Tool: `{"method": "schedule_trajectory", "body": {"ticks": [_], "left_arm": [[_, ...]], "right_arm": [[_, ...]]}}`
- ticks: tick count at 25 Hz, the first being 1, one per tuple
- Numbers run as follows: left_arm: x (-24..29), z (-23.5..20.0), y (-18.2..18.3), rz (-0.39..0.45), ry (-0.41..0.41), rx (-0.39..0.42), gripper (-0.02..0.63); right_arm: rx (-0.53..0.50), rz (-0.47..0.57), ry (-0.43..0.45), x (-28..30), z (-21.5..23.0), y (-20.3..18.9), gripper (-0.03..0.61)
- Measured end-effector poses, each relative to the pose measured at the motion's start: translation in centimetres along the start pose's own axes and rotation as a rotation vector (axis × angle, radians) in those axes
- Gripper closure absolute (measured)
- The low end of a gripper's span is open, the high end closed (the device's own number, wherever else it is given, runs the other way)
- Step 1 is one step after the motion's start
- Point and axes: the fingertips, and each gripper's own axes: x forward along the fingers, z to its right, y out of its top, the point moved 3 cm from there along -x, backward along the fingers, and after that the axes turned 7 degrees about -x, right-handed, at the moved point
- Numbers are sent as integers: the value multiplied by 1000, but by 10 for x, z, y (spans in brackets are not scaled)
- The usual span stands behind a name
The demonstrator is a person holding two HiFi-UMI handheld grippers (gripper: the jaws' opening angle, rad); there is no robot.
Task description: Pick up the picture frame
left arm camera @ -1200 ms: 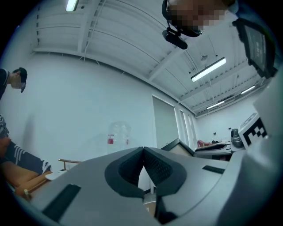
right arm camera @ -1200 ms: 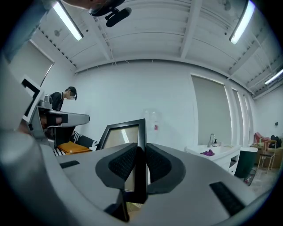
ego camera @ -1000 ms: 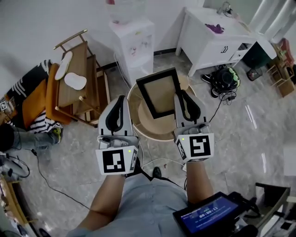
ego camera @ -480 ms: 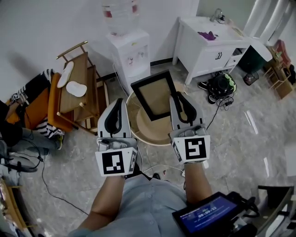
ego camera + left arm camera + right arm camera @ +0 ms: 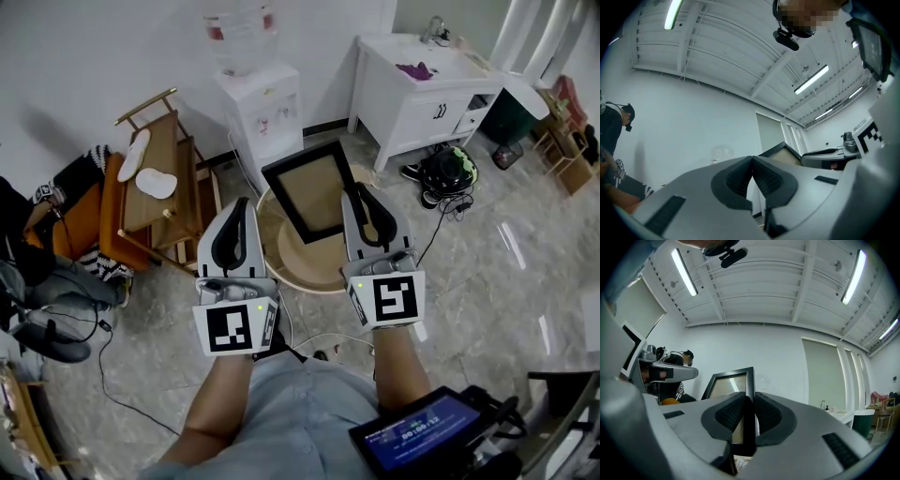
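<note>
The black picture frame (image 5: 736,394) is clamped by its right edge between the right gripper's (image 5: 749,414) ribbed pads (image 5: 731,413), upright.

Bright, even white light fills the room from long tube lights (image 5: 684,272) on the ceiling — they burn out to pure white in both gripper views. In the head view the polished floor (image 5: 487,309) carries pale streaks of glare at the right. Shadows under the furniture are soft, and a faint grey shadow smudges the wall (image 5: 94,56) at the left; a screen (image 5: 422,436) glows blue at the bottom edge. The head view is sharp, bowed slightly outward. Both gripper views are strong fisheye — black rounded corners, ceiling beams (image 5: 754,298) curved. The left gripper (image 5: 752,161) and right gripper (image 5: 749,404), nearest the lens, look soft.
</note>
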Motion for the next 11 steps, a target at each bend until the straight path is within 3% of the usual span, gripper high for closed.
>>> {"method": "schedule_trajectory", "body": {"ticks": [11], "left_arm": [[-10,-7,16,17,0,27,603]], "right_arm": [[-5,25,5,-1,-12,16,500]]}}
